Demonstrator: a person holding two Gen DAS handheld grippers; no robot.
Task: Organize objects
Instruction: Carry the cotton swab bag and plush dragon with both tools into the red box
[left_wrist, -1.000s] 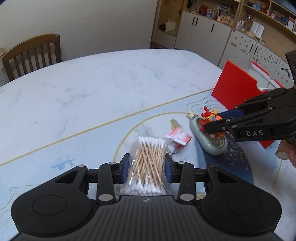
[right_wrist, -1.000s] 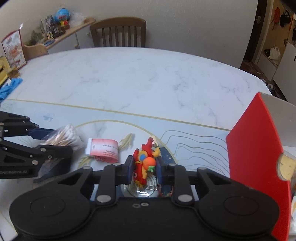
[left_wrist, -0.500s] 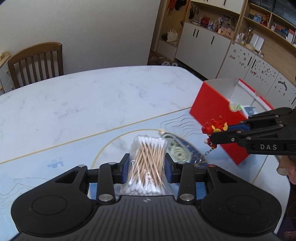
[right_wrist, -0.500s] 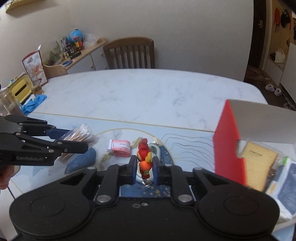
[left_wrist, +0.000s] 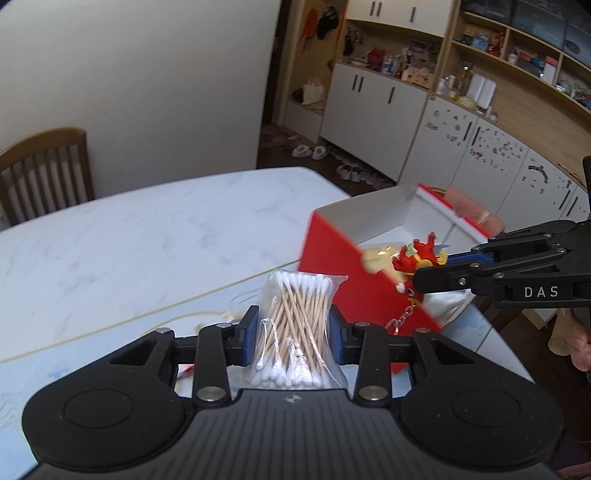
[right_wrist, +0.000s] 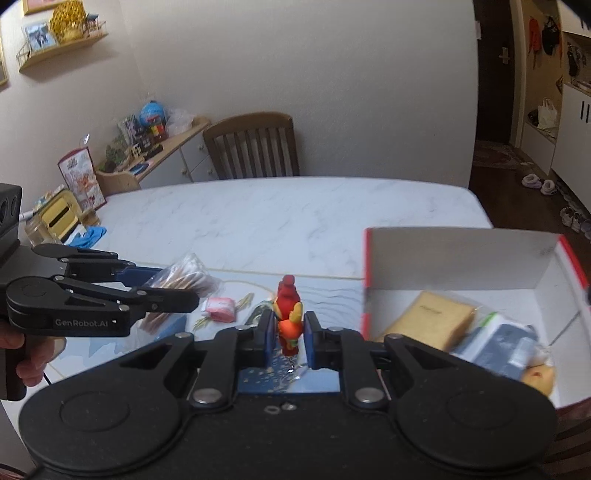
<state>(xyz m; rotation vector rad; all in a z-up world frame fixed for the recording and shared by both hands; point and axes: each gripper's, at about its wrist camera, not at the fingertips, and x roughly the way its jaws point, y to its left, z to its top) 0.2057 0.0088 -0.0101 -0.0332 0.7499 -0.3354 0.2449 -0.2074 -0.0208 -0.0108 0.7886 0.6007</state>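
Note:
My left gripper (left_wrist: 293, 328) is shut on a clear bag of cotton swabs (left_wrist: 297, 291), held in the air above the table. My right gripper (right_wrist: 290, 332) is shut on a red and orange toy figure (right_wrist: 288, 299), its jaws closing tight on it, and a small chain (left_wrist: 402, 314) dangles below. In the left wrist view the right gripper (left_wrist: 421, 275) holds the toy (left_wrist: 417, 258) over the near wall of the open red box (left_wrist: 332, 266). In the right wrist view the left gripper (right_wrist: 184, 284) hangs to the left with the swabs (right_wrist: 188, 273).
The red box (right_wrist: 461, 258) has white inner walls and holds a tan packet (right_wrist: 432, 321) and a dark packet (right_wrist: 506, 343). A pink packet (right_wrist: 219, 308) lies on the blue mat (right_wrist: 258, 380). A wooden chair (right_wrist: 255, 147) stands behind the marble table (right_wrist: 277, 218).
Both grippers have risen from the table and moved toward the red box, each carrying its object. The toy came up off the mat, and the box's inside has come into view.

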